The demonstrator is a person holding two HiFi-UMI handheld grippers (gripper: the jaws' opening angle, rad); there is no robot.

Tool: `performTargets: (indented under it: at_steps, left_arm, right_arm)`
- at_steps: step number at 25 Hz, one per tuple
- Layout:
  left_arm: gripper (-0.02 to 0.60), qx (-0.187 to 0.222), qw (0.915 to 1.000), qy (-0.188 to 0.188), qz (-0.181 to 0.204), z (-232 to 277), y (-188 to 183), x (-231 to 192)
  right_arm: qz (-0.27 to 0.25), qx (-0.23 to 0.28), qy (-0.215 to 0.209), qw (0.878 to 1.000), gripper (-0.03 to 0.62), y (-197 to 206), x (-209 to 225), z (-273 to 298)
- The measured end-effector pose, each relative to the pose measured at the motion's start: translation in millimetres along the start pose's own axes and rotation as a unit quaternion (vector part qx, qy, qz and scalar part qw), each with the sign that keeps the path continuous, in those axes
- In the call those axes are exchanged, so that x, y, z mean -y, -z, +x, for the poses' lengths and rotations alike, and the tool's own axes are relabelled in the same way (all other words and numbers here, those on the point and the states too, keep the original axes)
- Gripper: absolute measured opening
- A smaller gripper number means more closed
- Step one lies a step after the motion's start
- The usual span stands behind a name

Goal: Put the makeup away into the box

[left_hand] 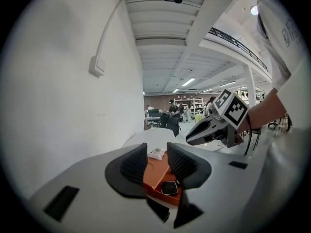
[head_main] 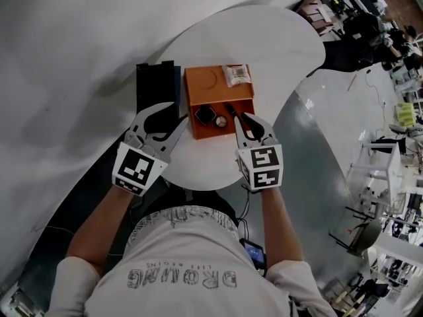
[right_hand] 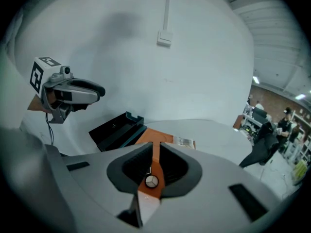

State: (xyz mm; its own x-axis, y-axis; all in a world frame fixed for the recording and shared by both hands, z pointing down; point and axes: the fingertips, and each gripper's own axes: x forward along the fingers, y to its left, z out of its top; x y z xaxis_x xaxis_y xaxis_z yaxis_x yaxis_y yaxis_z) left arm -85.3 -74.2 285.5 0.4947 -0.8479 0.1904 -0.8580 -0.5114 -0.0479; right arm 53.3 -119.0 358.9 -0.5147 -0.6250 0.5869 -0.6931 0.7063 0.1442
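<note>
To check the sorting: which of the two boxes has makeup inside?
The orange box, right of the black box: a black square compact, a round item and a clear packet lie in it.

Round white surface (head_main: 264, 38) set against a plain white wall (head_main: 66, 32). Wall box (right_hand: 164, 38) with conduit rising from it. Grey floor (head_main: 317, 150). Beyond: workshop shelving (left_hand: 194, 103), ceiling strip lights (left_hand: 188, 82).
</note>
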Motion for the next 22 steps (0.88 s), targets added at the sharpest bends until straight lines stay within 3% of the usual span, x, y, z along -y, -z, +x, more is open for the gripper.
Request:
performTargets:
  at_steps: [10,22]
  left_arm:
    - [0.121,0.007,0.9999,-0.008,-0.008,-6,-4,3]
    - [0.064,0.017,0.9998,0.005,-0.012,-4,-8,20]
  right_arm:
    - [0.009,0.042,0.006,0.999,0.017,-25,-6,-17]
    - [0.031,0.060,-0.011,0.998,0.006,-27,-16,-24]
